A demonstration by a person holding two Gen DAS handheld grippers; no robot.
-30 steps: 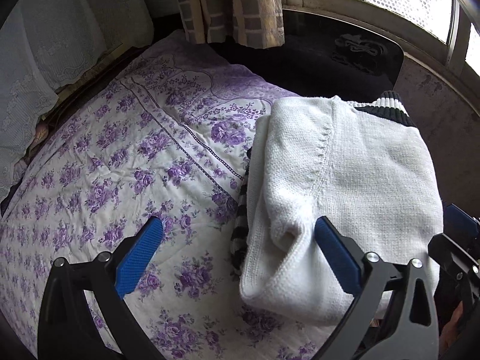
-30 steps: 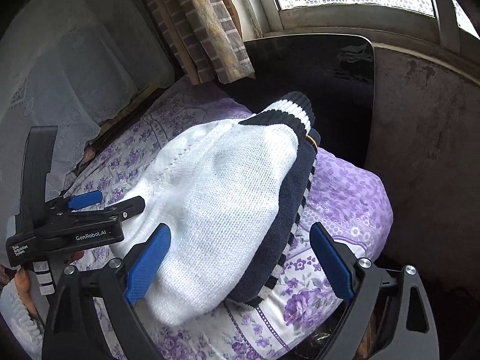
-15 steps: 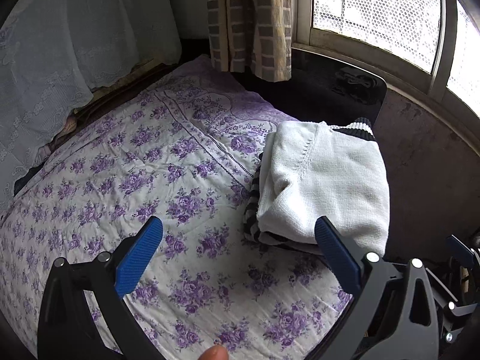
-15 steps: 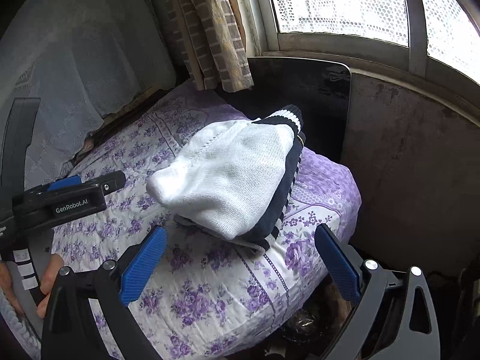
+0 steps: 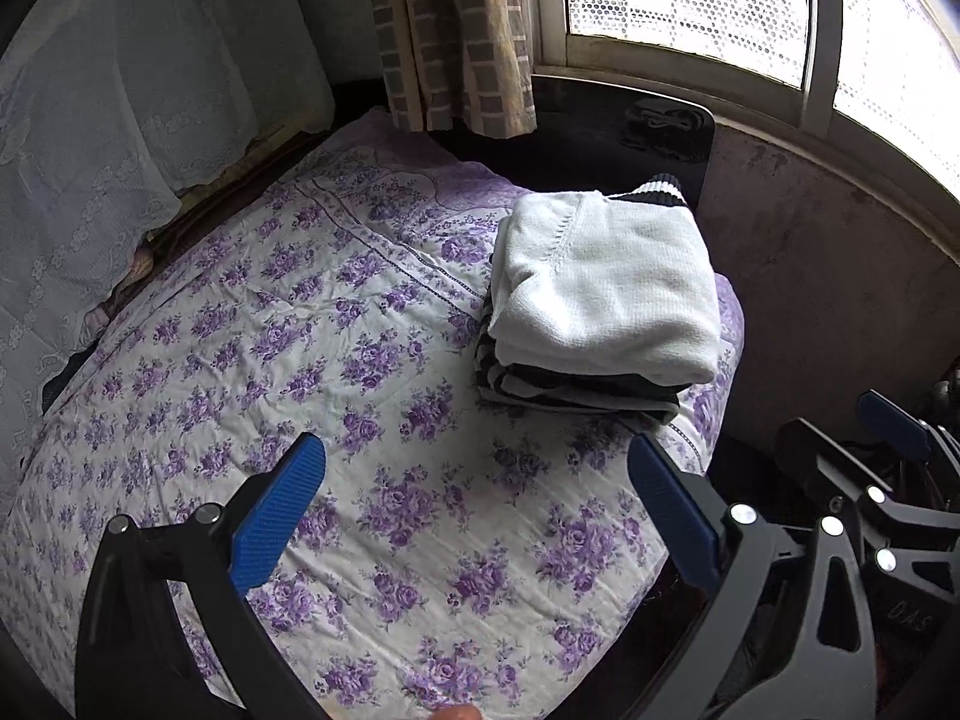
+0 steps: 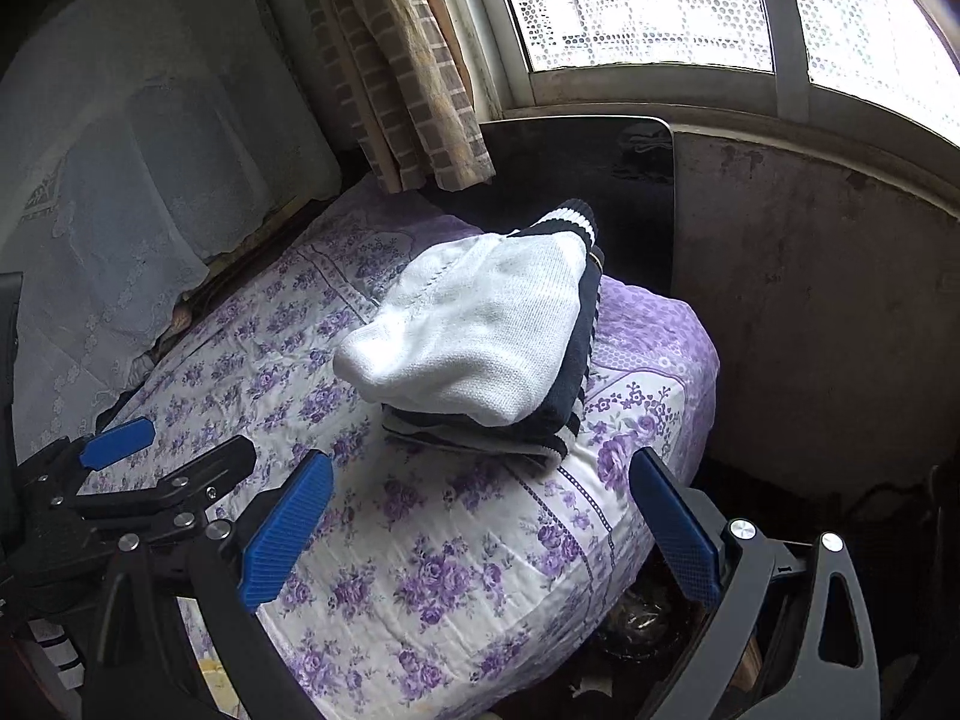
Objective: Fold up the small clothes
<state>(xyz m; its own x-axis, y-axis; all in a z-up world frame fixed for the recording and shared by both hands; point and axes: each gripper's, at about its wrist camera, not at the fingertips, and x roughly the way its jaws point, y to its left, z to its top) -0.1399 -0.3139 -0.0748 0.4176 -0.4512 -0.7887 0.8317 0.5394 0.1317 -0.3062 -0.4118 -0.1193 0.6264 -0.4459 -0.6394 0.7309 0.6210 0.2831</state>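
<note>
daylight pours in from the window (image 5: 690, 6) at the far right, blown out to near white behind its patterned screen, while the far left corner and the near right floor sink into deep shadow. the white knit (image 6: 480, 324) is brightest on top and shades the dark layers beneath. both fisheye views bend straight lines hard at the edges, with black corners; focus is sharp throughout.

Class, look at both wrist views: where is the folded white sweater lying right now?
The folded white sweater lies atop a striped folded garment at the floral bedspread's far right corner, beside the dark headboard under the window.
</note>
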